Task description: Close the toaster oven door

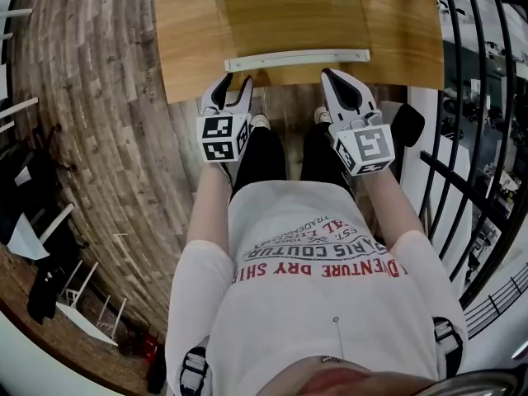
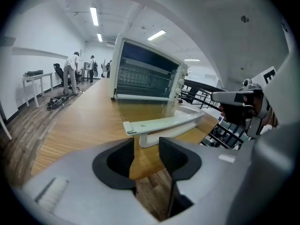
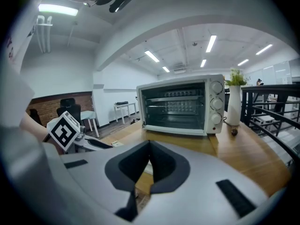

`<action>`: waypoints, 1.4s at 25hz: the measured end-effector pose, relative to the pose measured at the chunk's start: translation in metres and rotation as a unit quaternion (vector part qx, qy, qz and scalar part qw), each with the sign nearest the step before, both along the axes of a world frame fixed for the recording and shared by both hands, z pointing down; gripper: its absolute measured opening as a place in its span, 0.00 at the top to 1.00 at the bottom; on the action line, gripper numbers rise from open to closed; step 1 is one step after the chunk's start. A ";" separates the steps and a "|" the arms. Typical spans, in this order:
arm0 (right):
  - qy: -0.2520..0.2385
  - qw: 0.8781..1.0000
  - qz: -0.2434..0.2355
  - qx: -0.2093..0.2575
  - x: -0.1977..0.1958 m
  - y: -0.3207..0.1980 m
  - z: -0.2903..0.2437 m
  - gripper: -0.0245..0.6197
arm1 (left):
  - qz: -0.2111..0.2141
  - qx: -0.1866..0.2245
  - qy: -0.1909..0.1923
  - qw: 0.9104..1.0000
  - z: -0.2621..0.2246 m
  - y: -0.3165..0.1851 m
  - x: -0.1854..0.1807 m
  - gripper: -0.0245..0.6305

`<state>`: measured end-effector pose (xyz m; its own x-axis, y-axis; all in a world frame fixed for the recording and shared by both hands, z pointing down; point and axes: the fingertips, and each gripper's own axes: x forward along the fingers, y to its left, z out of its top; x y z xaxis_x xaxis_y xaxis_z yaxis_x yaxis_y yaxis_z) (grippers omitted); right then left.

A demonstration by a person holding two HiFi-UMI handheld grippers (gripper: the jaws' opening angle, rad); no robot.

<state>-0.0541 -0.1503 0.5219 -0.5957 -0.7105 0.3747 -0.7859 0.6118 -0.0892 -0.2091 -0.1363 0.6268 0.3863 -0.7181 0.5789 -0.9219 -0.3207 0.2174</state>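
While held short of the worktop (image 1: 186,40) edge, left gripper (image 2: 146,146): jaws slightly apart, empty.
Right gripper (image 3: 149,146): jaws closed together, empty.
Toaster oven door (image 1: 297,19): folded down flat, handle (image 1: 297,58) nearest grippers.
Toaster oven (image 3: 180,104): behind, on worktop.

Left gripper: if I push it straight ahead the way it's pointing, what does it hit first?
Most likely the white handle of the open toaster oven door, which lies directly ahead of the left gripper and its parted jaws. How near it is I can't judge.
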 end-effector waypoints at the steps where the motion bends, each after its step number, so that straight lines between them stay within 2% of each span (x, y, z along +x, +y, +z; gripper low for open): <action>1: 0.001 1.000 0.002 -0.002 0.000 -0.001 0.002 0.98 | -0.001 -0.003 0.003 1.000 0.004 -0.001 0.001 0.72; 5: 0.008 1.000 0.008 -0.008 -0.003 0.000 0.009 0.98 | -0.006 -0.007 0.017 1.000 0.012 -0.009 0.003 0.72; 14: 0.004 1.000 0.011 -0.022 -0.009 0.004 0.012 0.98 | -0.008 0.000 -0.006 1.000 0.014 -0.022 -0.003 0.78; 21: 0.001 1.000 -0.015 -0.010 -0.019 -0.005 -0.003 0.98 | -0.018 -0.031 0.004 0.999 0.011 -0.021 -0.002 0.80; 25: 0.002 1.000 -0.019 0.006 -0.017 -0.004 -0.018 0.98 | -0.015 -0.023 -0.005 1.000 -0.004 -0.018 -0.002 0.81; 35: 0.006 0.999 -0.023 0.045 -0.012 -0.014 -0.063 0.98 | -0.017 0.011 0.008 1.000 -0.055 -0.027 -0.002 0.81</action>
<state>-0.0663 -0.1647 0.4588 -0.6243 -0.7136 0.3180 -0.7574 0.6525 -0.0226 -0.2109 -0.1629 0.5719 0.3700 -0.7431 0.5575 -0.9290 -0.2940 0.2248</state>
